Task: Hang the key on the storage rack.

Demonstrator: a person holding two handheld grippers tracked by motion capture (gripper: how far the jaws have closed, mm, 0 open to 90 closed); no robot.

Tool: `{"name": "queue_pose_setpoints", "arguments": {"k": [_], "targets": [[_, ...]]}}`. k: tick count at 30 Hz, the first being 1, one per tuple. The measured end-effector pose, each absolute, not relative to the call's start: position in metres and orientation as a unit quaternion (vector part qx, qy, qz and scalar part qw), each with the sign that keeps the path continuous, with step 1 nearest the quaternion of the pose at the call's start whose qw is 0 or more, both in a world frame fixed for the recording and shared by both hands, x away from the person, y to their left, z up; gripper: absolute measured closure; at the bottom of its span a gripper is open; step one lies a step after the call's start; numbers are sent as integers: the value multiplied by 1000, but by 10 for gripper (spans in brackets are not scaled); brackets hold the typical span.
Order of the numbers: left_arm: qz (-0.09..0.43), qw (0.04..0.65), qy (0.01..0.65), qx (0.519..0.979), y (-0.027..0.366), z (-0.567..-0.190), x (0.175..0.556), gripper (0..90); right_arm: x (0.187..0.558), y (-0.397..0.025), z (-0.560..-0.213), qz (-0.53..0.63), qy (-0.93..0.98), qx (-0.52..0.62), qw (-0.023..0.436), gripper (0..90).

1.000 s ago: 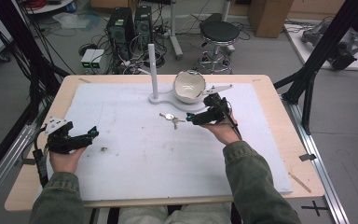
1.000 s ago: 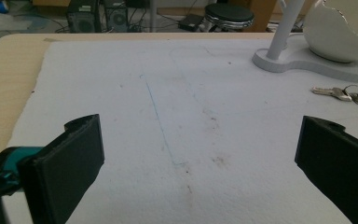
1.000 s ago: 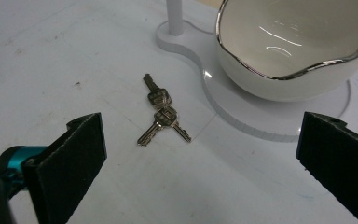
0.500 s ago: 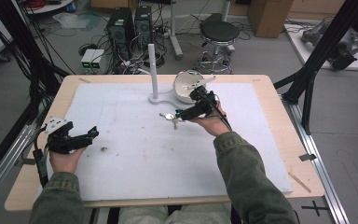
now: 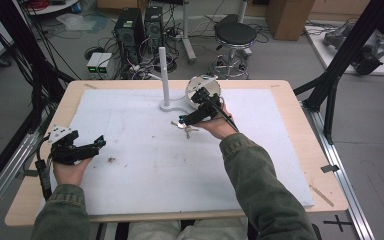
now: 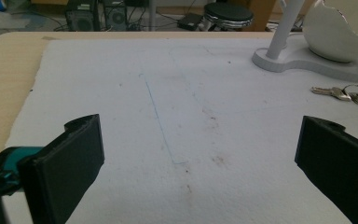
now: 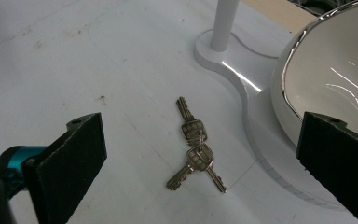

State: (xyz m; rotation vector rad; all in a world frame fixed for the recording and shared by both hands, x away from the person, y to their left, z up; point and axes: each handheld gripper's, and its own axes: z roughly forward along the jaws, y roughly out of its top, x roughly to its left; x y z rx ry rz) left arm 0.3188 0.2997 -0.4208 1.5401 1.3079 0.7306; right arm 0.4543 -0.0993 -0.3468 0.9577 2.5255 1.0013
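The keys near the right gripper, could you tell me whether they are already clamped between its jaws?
No, the keys lie flat on the white mat, with the right gripper open and its jaws spread wide to either side.

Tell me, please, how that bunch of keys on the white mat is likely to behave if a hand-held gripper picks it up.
The keys hang on a small ring, so they will probably dangle and swing rather than lift as one stiff piece. They lie flat on the white mat, so the jaws may slip over the thin metal. Pushed, they would likely slide, not roll.
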Motion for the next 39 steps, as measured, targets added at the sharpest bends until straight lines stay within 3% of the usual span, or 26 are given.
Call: {"name": "queue_pose_setpoints", "arguments": {"k": [20, 39], "targets": [[298, 477, 536, 630, 300, -421, 319, 17, 480, -73, -349, 308, 891, 313, 115, 6], [296, 479, 536, 629, 300, -421, 320, 17, 505, -43, -376, 274, 912, 297, 70, 8]]}}
